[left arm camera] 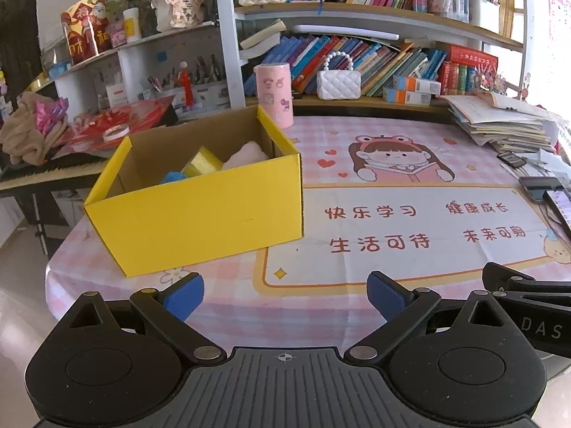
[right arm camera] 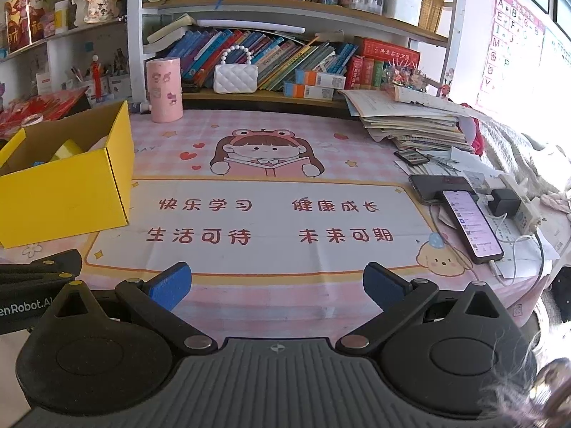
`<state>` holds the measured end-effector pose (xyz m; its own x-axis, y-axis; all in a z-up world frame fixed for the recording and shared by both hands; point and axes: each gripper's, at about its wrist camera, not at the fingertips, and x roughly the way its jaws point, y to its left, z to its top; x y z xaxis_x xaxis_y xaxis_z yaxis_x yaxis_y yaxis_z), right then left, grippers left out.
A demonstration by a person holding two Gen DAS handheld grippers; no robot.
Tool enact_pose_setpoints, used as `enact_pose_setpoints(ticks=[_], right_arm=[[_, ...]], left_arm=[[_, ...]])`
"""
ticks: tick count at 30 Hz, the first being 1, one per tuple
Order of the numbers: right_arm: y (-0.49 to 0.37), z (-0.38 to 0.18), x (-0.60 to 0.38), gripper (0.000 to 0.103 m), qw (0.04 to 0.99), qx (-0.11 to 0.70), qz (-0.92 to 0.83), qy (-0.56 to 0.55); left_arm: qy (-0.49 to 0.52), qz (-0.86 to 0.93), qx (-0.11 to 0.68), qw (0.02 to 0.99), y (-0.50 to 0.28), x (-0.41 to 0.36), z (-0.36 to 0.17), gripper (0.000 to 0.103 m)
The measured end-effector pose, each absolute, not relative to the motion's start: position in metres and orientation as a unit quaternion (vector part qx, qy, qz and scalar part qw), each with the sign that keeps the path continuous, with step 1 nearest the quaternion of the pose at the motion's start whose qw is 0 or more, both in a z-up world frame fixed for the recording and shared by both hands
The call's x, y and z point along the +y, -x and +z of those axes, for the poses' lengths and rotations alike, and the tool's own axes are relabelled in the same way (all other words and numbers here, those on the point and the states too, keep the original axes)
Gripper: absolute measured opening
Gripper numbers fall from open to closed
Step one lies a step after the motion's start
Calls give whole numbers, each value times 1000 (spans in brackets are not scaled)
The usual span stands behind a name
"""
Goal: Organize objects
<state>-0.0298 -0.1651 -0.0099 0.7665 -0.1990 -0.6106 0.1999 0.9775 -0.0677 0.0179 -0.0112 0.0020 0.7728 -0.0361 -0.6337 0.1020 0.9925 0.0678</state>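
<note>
A yellow cardboard box (left arm camera: 200, 210) stands on the pink cartoon table mat (left arm camera: 410, 214), ahead and left of my left gripper (left arm camera: 285, 294). Inside it lie a yellow roll (left arm camera: 201, 164), a blue item (left arm camera: 171, 177) and a pale pink soft thing (left arm camera: 246, 155). My left gripper is open with nothing between its blue pads. In the right wrist view the same box (right arm camera: 67, 196) sits at the far left. My right gripper (right arm camera: 276, 285) hovers open and empty over the mat's (right arm camera: 271, 221) near edge.
A pink cylinder tin (left arm camera: 274, 94) stands behind the box by the bookshelf (right arm camera: 285, 3). A white quilted purse (right arm camera: 235, 78) sits on the lower shelf. A paper stack (right arm camera: 410, 121), phones (right arm camera: 471, 224) and a charger with cables (right arm camera: 506, 203) crowd the right side.
</note>
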Motion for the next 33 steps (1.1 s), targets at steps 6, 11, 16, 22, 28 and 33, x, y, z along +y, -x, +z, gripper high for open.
enact_pose_setpoints(ticks=[6, 11, 16, 22, 28, 33], right_arm=[[27, -11, -162, 103, 939, 327, -104, 0], [26, -12, -159, 103, 938, 331, -101, 1], [26, -13, -158, 103, 938, 331, -100, 2], [26, -12, -158, 103, 938, 332, -101, 3], [27, -13, -158, 103, 938, 332, -100, 3], [27, -12, -158, 103, 938, 331, -100, 3]], left_arm=[[-48, -33, 338, 939, -19, -8, 1, 99], [-46, -28, 341, 938, -18, -6, 0, 99], [-45, -26, 342, 938, -18, -6, 0, 99], [-44, -27, 344, 937, -18, -5, -1, 99], [-44, -26, 344, 938, -18, -5, 0, 99], [-42, -25, 342, 938, -18, -5, 0, 99]])
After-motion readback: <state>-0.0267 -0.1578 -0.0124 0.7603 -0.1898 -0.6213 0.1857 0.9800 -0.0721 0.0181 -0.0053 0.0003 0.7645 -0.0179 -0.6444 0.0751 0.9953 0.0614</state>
